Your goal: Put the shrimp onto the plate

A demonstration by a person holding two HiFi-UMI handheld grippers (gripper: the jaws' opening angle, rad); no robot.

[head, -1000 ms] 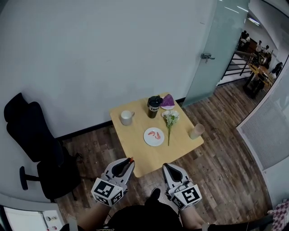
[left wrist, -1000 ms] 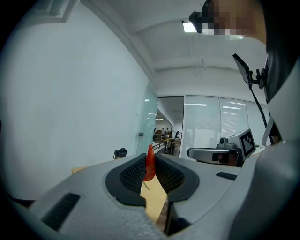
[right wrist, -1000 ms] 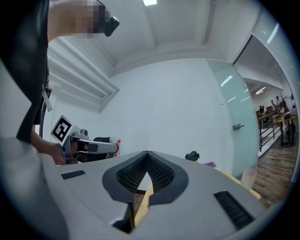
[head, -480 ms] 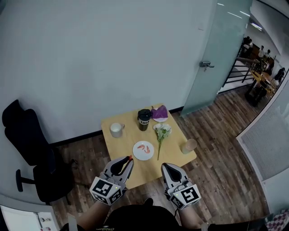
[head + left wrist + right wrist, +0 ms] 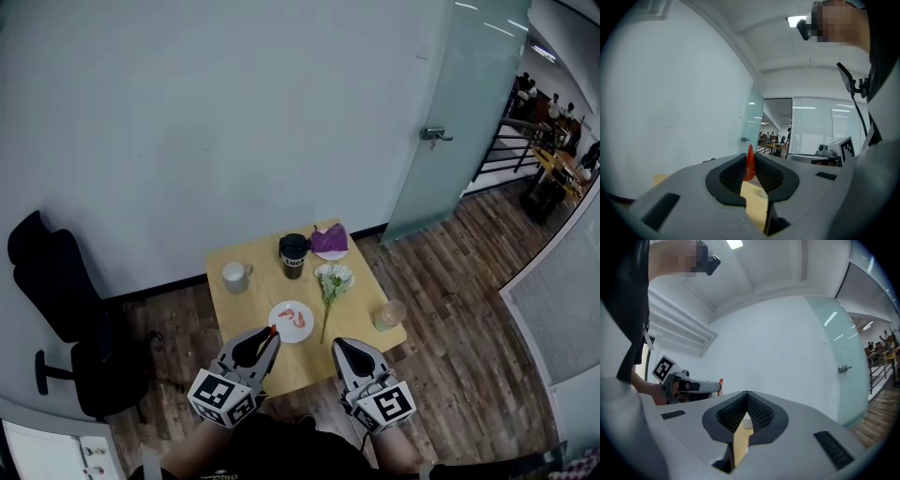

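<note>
Shrimp (image 5: 749, 165) upright, tip up — in left gripper (image 5: 750, 155)

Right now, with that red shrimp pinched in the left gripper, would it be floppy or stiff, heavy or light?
Probably fairly stiff: the shrimp stands upright past the left gripper's tips without drooping. Likely light: a pinch on its lower part alone carries it. It looks smooth, so it might slip, though the ribbed pads should help.

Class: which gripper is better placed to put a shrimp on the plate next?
The left gripper: it is shut on a shrimp, its tip by the plate in the head view. The right gripper is shut and empty.
</note>
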